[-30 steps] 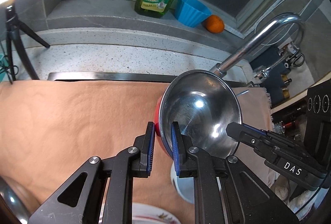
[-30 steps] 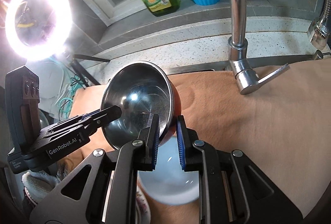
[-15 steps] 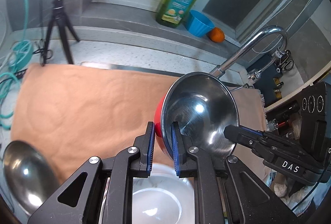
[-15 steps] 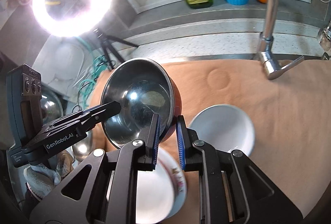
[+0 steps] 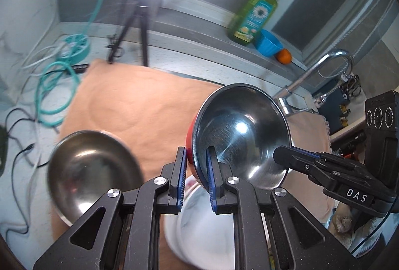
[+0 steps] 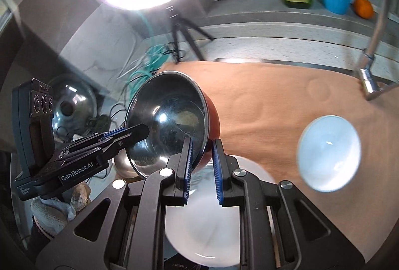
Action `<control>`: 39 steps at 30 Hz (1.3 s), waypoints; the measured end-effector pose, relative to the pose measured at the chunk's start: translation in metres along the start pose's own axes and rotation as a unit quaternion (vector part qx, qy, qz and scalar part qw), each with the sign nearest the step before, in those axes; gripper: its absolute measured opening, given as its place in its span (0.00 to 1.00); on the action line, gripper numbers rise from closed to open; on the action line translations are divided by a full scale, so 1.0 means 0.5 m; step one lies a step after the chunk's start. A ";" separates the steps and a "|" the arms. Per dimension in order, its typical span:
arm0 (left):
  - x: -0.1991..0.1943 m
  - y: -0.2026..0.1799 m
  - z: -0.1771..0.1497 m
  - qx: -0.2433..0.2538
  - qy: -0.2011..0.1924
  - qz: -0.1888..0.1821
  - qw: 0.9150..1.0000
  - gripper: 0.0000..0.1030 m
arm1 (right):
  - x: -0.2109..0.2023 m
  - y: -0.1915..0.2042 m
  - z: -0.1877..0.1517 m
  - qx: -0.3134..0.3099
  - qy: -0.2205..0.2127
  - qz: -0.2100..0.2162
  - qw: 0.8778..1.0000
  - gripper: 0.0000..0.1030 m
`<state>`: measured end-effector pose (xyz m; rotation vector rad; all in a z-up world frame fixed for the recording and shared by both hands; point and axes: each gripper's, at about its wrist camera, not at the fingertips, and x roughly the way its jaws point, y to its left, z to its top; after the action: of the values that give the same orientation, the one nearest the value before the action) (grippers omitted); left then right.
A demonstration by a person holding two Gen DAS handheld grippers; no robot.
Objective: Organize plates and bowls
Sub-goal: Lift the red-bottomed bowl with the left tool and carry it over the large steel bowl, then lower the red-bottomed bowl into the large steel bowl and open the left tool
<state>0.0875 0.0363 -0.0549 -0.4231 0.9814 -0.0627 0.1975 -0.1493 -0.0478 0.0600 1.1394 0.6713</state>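
Pinching rim of red steel bowl (image 5: pixel 239 130): left gripper (image 5: pixel 195 170) and right gripper (image 6: pixel 201 157), jaws nearly closed.

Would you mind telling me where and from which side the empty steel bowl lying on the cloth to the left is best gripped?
Grip the steel bowl by its thin rim, coming down from above with one finger inside and one outside. It sits upright and open on the orange cloth, and its rounded wall offers no other hold. The near edge looks easiest to reach.

My left gripper (image 5: pixel 195 177) and right gripper (image 6: pixel 201 167) were matte black, with blue ribbed pads, silver screws, and white "GenRobot.AI" and "DAS" lettering.
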 end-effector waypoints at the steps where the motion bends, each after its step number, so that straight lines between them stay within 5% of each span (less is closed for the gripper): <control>1: -0.008 0.011 -0.003 -0.004 -0.002 0.003 1.000 0.13 | 0.007 0.013 -0.001 -0.005 0.003 0.003 1.000 0.15; 17: -0.072 0.171 -0.046 -0.070 -0.011 0.052 0.996 0.13 | 0.138 0.176 -0.019 -0.064 0.059 0.041 0.995 0.15; 39: 0.010 0.275 -0.071 -0.106 0.043 0.093 0.989 0.13 | 0.319 0.219 -0.022 -0.077 0.123 0.000 0.989 0.15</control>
<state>0.0427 0.1501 -0.1275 -0.5246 1.1136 0.1947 0.1767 0.0189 -0.1422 -0.1588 1.3205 0.7793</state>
